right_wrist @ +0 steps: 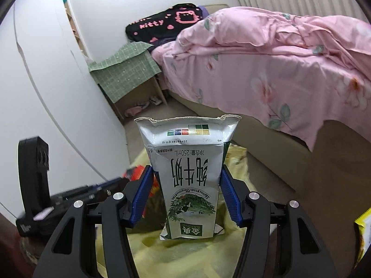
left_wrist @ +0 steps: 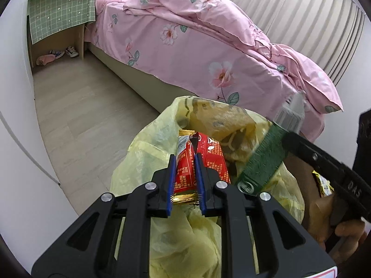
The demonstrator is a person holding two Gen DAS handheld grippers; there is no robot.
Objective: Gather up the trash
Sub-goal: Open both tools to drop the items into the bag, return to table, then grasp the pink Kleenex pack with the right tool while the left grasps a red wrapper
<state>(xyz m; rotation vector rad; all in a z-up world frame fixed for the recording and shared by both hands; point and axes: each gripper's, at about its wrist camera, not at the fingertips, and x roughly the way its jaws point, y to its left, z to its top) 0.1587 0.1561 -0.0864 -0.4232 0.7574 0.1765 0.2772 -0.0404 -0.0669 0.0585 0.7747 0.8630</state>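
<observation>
My left gripper point(left_wrist: 185, 159) is shut on a red snack wrapper point(left_wrist: 184, 164) and holds it over the open mouth of a yellow plastic trash bag point(left_wrist: 148, 153). More red wrappers point(left_wrist: 212, 155) lie inside the bag. My right gripper point(right_wrist: 186, 173) is shut on a white milk carton point(right_wrist: 189, 176), upside down, held above the yellow bag point(right_wrist: 185, 250). The carton point(left_wrist: 291, 113) and the right gripper's body also show at the right of the left wrist view.
A bed with a pink floral duvet point(left_wrist: 197, 46) runs along the right. A bedside table under a green checked cloth point(left_wrist: 60, 14) stands at the far wall, with shoes point(left_wrist: 58, 54) beneath it. White wardrobe doors point(right_wrist: 34, 92) are on the left. The floor point(left_wrist: 81, 120) is pale wood.
</observation>
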